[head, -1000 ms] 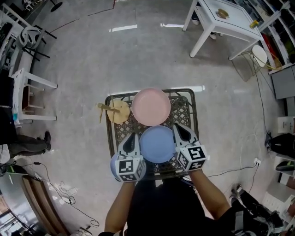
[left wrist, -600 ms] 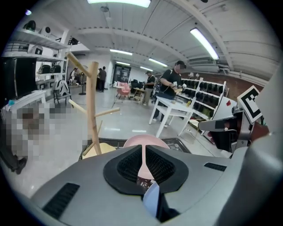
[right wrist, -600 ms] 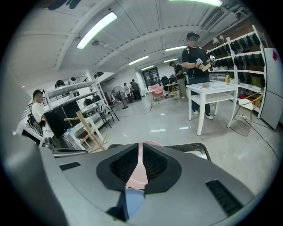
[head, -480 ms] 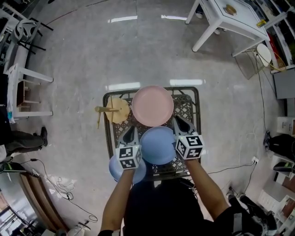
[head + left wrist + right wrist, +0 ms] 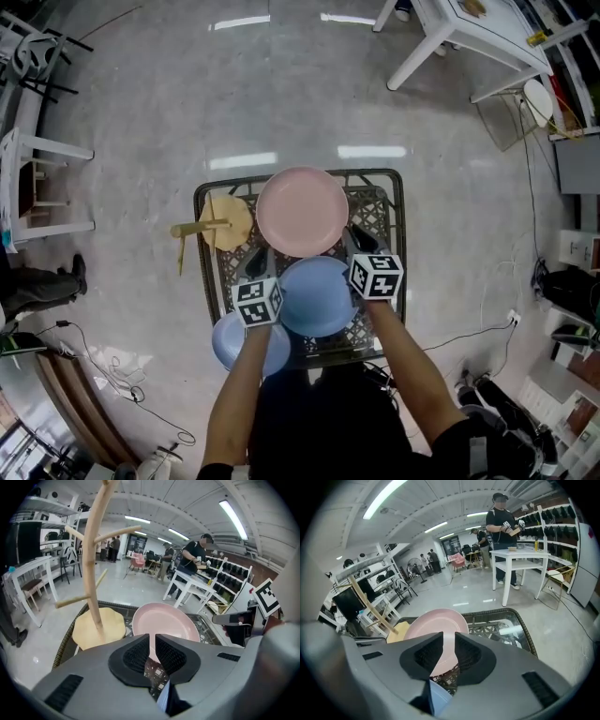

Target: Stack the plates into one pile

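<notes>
Shiny grey floor (image 5: pixel 187 112) bouncing the ceiling strip lights (image 5: pixel 236 520), white table (image 5: pixel 478 33) top right, white chair (image 5: pixel 52 145) off left.

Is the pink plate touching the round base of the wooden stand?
Apart. The left gripper view shows a strip of table between the pink plate and the stand's base.
</notes>
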`<action>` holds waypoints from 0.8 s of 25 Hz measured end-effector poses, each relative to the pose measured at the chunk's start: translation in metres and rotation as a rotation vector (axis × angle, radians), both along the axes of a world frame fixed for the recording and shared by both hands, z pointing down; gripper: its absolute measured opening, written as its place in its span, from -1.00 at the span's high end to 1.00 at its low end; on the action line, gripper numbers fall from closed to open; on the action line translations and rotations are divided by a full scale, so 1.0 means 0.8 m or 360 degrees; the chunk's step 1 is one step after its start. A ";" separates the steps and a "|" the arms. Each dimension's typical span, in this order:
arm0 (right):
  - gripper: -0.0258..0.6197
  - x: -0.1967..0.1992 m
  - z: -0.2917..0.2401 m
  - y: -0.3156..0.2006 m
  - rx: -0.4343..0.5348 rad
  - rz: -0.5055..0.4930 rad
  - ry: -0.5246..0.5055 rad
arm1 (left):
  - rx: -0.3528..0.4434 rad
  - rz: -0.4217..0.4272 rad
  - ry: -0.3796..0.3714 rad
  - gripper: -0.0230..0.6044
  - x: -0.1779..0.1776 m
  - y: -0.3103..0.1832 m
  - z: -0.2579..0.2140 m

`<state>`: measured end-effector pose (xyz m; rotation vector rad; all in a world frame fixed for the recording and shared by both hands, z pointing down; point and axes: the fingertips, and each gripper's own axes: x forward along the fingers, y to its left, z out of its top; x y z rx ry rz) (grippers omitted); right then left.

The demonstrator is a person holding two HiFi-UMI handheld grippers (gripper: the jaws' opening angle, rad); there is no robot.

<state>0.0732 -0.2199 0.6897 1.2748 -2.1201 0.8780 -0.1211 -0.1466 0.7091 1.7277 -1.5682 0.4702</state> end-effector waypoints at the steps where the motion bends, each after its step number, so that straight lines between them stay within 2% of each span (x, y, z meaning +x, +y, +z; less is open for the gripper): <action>1: 0.73 0.002 0.009 -0.001 -0.0016 0.0009 0.0009 | -0.0016 -0.0012 0.0011 0.82 -0.002 -0.001 0.007; 10: 0.73 0.009 0.069 -0.012 -0.0120 0.0040 0.0065 | -0.0126 -0.0060 0.0065 0.58 -0.010 -0.011 0.058; 16: 0.72 0.014 0.096 -0.013 -0.0182 0.0065 0.0078 | -0.0221 -0.0066 0.0096 0.47 -0.008 -0.014 0.092; 20: 0.72 0.010 0.108 -0.010 -0.0220 0.0064 0.0084 | -0.0239 -0.0085 0.0132 0.42 -0.010 -0.015 0.100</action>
